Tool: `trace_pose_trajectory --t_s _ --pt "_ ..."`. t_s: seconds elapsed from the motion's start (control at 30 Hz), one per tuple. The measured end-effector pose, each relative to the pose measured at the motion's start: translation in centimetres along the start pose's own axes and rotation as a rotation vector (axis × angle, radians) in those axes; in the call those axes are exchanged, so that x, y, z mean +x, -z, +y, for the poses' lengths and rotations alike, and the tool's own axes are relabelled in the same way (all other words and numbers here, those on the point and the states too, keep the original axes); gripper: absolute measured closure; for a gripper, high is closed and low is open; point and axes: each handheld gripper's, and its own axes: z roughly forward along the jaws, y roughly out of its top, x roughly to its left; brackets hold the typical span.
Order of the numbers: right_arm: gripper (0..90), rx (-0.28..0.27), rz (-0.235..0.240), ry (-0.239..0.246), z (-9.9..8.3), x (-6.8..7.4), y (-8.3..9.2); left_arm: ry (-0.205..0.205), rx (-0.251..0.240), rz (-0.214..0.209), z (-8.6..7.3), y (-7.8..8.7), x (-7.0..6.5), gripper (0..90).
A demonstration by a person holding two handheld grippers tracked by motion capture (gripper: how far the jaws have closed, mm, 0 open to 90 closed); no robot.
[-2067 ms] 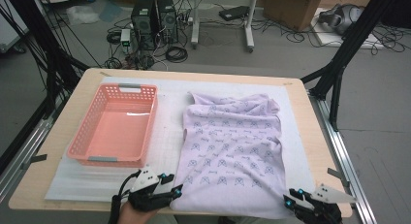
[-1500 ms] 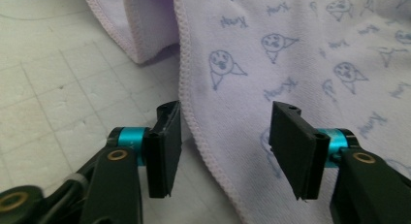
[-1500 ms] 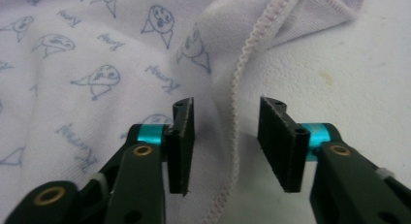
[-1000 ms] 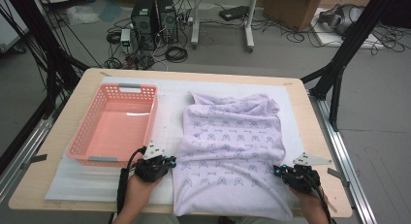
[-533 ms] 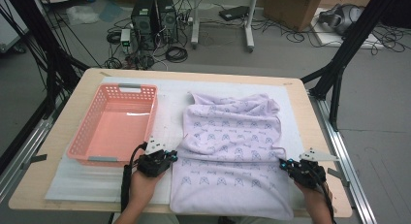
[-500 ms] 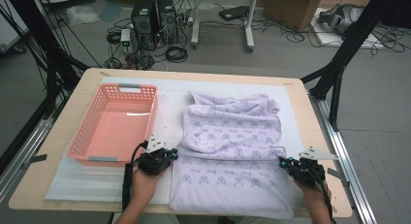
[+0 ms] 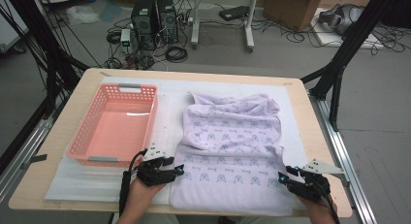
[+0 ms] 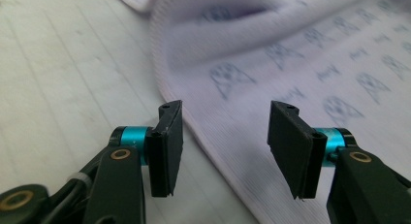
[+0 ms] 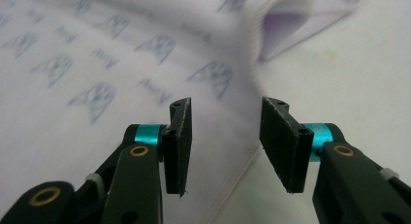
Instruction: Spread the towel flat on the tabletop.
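A lavender cloth [image 7: 228, 151] with a small printed pattern lies spread on the white mat, rumpled at its far end. My left gripper [image 7: 177, 170] rests at the cloth's near left edge. In the left gripper view the left gripper [image 8: 224, 141] has just been opening, and the cloth's ribbed hem [image 8: 213, 136] runs under the gap with neither pad on it. My right gripper [image 7: 284, 178] sits at the near right edge. In the right gripper view the right gripper [image 9: 224, 136] has also just been opening above the cloth [image 9: 97, 78], gripping nothing.
A pink plastic basket [image 7: 83, 132] stands on the left of the white mat [image 7: 169, 100]. The wooden table's near edge [image 7: 87, 207] runs just below both hands. Black frame posts flank the table; computer towers, cables and boxes lie on the floor beyond.
Both grippers have slid along the cloth's sides toward the near table edge. Their jaws, closed before, now stand apart. The cloth's near half lies flatter and wider.
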Motion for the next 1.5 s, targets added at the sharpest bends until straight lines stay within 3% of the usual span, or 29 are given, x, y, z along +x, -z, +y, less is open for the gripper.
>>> trace_pose_trajectory --t_s 0.1,0.2,0.23,0.3,0.37,0.47,0.6,0.73,1.0,1.13,1.2,1.23,1.33,1.4,1.5 --pt "52.7 0.029 -0.010 0.047 -0.8 0.8 0.2 -0.037 0.000 0.015 -0.6 0.4 -0.8 47.0" --pt "61.2 0.039 -0.045 0.071 -0.9 1.5 0.3 -0.162 0.019 0.123 -0.9 0.1 -2.4 50.0" --pt "68.1 0.040 -0.050 0.071 -0.9 1.7 0.4 -0.164 0.018 0.133 -1.0 0.1 -2.7 52.1" --pt "82.5 0.039 -0.045 0.065 -1.0 1.7 0.5 -0.171 0.013 0.120 -1.1 0.2 -2.9 62.7" --pt "85.4 0.033 -0.032 0.051 -1.0 1.6 0.5 -0.186 0.014 0.093 -1.2 0.2 -3.2 85.7" --pt "87.1 0.024 -0.005 0.029 -1.1 1.3 0.6 -0.149 0.020 0.072 -1.1 0.4 -2.8 86.4" --pt "87.3 0.021 0.041 0.046 -1.3 1.5 1.1 -0.094 0.019 0.026 -1.6 1.5 -2.2 86.8" --pt "87.4 -0.005 0.079 0.037 -1.5 1.8 1.9 -0.075 0.005 0.000 -2.5 3.2 -1.8 86.8" --pt "87.5 -0.006 0.187 0.088 -2.6 3.9 4.6 -0.088 -0.013 -0.053 -4.6 6.7 -3.4 86.8" --pt "87.0 0.017 0.239 0.087 -3.8 4.3 6.4 -0.095 -0.006 -0.098 -5.7 7.5 -4.5 86.1" --pt "76.9 0.019 0.223 0.065 -4.2 4.1 6.5 -0.106 -0.017 -0.094 -5.6 7.1 -4.6 79.3" --pt "68.5 0.014 0.196 0.053 -4.1 4.0 6.3 -0.098 -0.035 -0.082 -5.3 6.8 -4.4 66.6" --pt "66.8 -0.003 0.163 0.039 -3.5 3.6 5.5 -0.078 -0.093 -0.055 -3.9 6.0 -3.6 48.9" --pt "65.3 -0.005 0.122 0.037 -3.0 3.4 4.5 -0.076 -0.111 -0.036 -2.9 5.1 -3.1 47.5" --pt "63.4 0.004 0.058 0.029 -2.1 2.7 3.0 -0.063 -0.098 -0.020 -1.3 3.1 -2.2 46.8"
